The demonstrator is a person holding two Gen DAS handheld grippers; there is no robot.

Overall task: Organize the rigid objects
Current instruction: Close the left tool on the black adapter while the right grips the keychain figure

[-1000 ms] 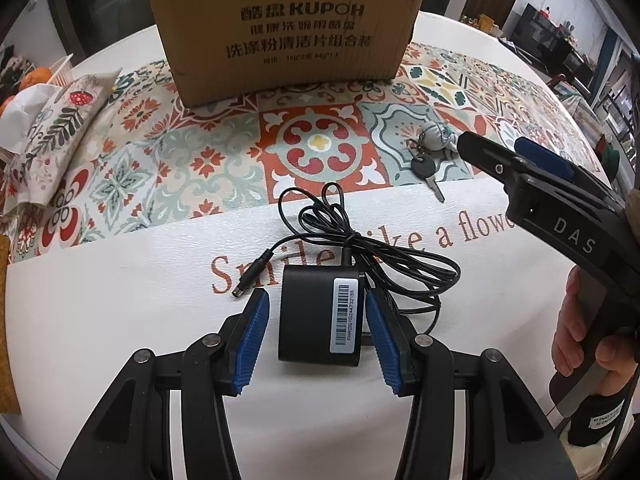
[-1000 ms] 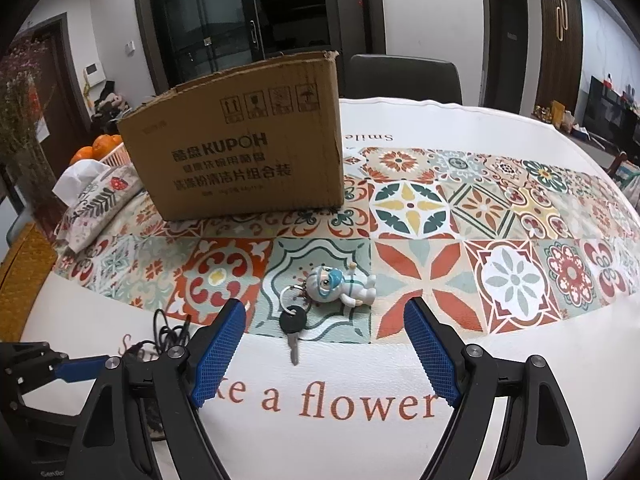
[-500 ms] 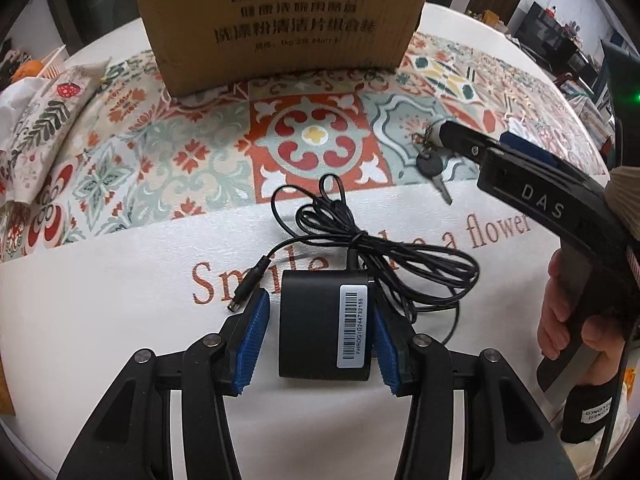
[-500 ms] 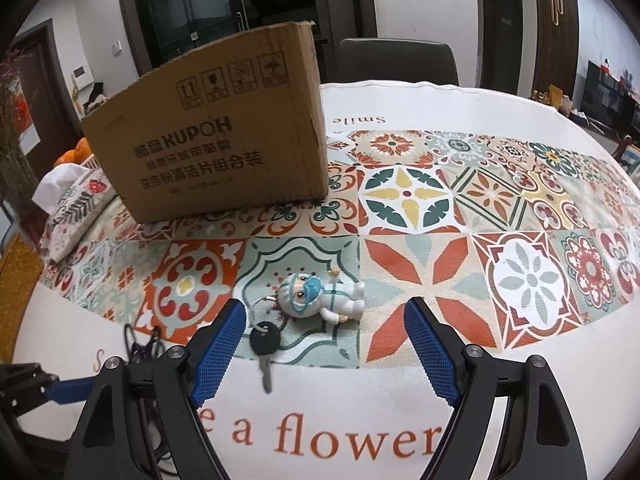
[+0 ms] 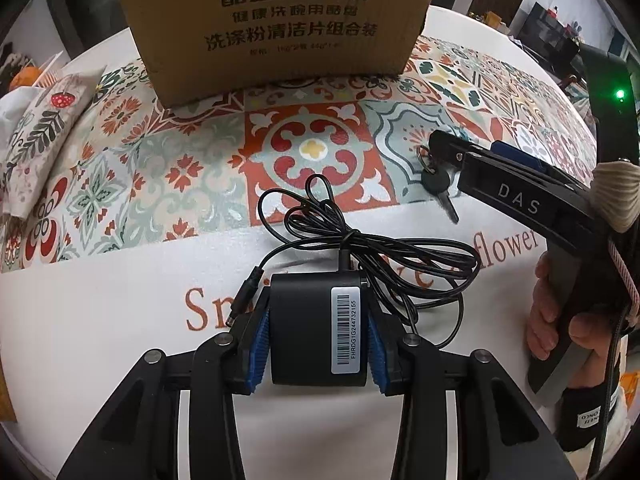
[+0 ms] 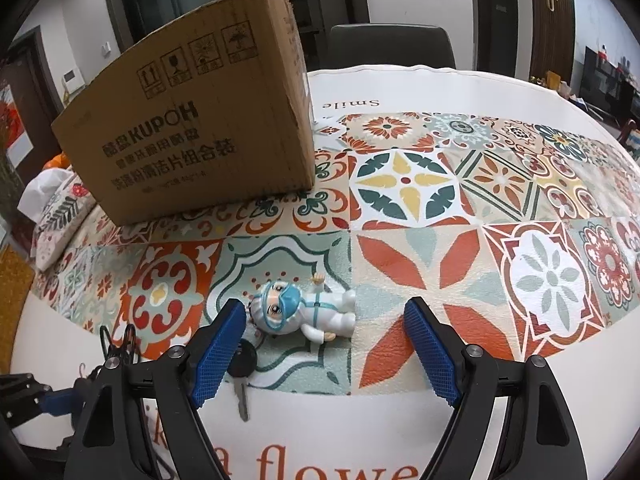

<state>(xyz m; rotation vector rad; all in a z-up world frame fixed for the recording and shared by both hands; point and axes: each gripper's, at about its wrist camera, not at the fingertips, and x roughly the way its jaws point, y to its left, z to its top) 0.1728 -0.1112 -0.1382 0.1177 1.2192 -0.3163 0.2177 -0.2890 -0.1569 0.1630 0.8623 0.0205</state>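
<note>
My left tool (image 5: 316, 344) is closing its blue pads (image 5: 258, 350) on the black power adapter (image 5: 312, 328); both pads already sit against the adapter's sides, so I read it as clamped. The adapter lies flat on the tabletop (image 5: 100, 320) with its barcode label up, and its thin black cable (image 5: 360, 248) sprawls in loose loops just beyond it, the plug end (image 5: 244, 296) lying beside the left pad.

My right tool (image 6: 324, 344) stands with its fingers well apart and nothing gripped. Between them lies the small figurine keychain (image 6: 304, 312), a white-suited doll with a blue mask, on its back; its black-headed key (image 6: 242, 372) rests just beside the left finger, blade pointing toward me. From the left camera I see a hand (image 5: 552, 320) around that tool's handle.

Farther out stands the brown cardboard box (image 6: 192, 140), printed with KUPOH and Chinese text. From neither camera can I see inside it, so I cannot tell what it holds. To its left lies a floral tissue pouch (image 5: 36, 136) with white tissue showing.

The tabletop is round, covered by a white cloth with a band of coloured tile patterns and red-brown lettering. Behind it are a dark chair (image 6: 392, 48), glass doors, white walls and a wooden door (image 6: 548, 20).
</note>
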